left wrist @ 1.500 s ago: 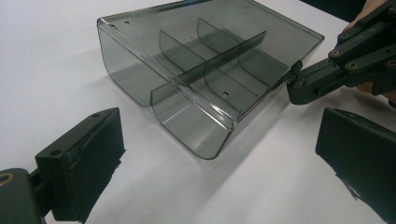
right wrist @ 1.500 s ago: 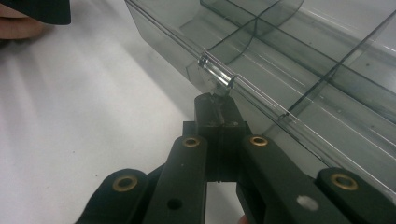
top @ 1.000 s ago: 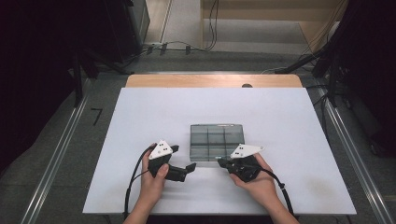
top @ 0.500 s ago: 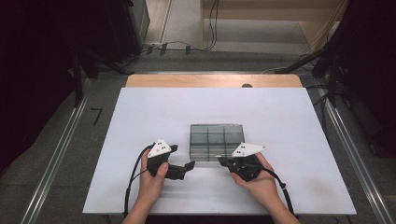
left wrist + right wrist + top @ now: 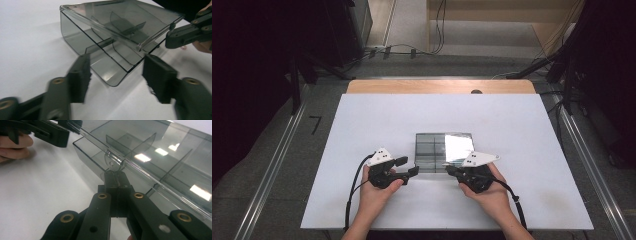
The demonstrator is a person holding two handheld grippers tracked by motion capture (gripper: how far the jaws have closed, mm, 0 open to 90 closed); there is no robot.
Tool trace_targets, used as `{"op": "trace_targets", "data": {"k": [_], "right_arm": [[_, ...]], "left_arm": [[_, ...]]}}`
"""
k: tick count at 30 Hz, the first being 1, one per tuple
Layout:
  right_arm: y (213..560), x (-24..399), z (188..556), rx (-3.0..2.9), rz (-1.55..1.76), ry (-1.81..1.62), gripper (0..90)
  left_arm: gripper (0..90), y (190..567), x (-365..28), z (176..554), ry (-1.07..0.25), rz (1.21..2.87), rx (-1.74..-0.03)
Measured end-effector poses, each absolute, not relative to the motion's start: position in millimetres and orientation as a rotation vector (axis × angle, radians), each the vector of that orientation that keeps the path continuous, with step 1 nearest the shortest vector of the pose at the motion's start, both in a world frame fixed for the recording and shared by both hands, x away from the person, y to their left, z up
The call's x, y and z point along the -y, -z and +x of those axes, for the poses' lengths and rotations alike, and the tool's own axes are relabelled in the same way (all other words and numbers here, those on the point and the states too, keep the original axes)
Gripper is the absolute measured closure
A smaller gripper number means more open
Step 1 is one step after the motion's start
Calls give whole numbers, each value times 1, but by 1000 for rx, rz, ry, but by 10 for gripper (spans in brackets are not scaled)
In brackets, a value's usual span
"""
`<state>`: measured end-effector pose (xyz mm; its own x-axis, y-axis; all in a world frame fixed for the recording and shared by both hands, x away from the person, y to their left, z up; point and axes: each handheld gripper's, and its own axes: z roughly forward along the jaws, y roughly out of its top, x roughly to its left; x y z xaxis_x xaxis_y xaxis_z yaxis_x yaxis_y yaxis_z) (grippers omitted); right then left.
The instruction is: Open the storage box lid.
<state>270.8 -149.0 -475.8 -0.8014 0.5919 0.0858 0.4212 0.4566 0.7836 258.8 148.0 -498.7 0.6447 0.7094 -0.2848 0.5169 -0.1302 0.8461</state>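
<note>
A smoky clear divided box (image 5: 431, 152) sits mid-table on the white sheet. Its hinged lid (image 5: 459, 147) is tilted up at the near edge. My right gripper (image 5: 115, 178) is shut on the lid's small front tab (image 5: 111, 163), and it comes in at the box's near right (image 5: 449, 170). My left gripper (image 5: 118, 72) has just been closing its jaws. They stand apart on either side of the box's near left corner (image 5: 112, 80) without touching it. In the high view the left gripper (image 5: 408, 167) lies level at that corner.
The white sheet (image 5: 512, 125) covers most of the table, with bare room all round the box. A wooden strip (image 5: 437, 86) runs along the far edge. Metal rails (image 5: 277, 155) and cables flank the table on the floor.
The left jaws have narrowed towards each other. The lid's near edge has come up and now catches a bright reflection. Both hands have stayed in place.
</note>
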Motion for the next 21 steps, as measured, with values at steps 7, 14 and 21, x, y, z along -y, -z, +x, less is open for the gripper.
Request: {"op": "trace_targets", "data": {"k": [7,14,21], "right_arm": [[471,149,271,-2482,876,-1281,888],[470,148,271,-2477,878,-1280,888],[471,149,272,-2475,886,-1283,888]], "left_arm": [[773,497,-147,258,-210,1793,-963],[900,495,-144,259,-188,1764,-942],[900,492,-136,262,-177,1768,-911]]}}
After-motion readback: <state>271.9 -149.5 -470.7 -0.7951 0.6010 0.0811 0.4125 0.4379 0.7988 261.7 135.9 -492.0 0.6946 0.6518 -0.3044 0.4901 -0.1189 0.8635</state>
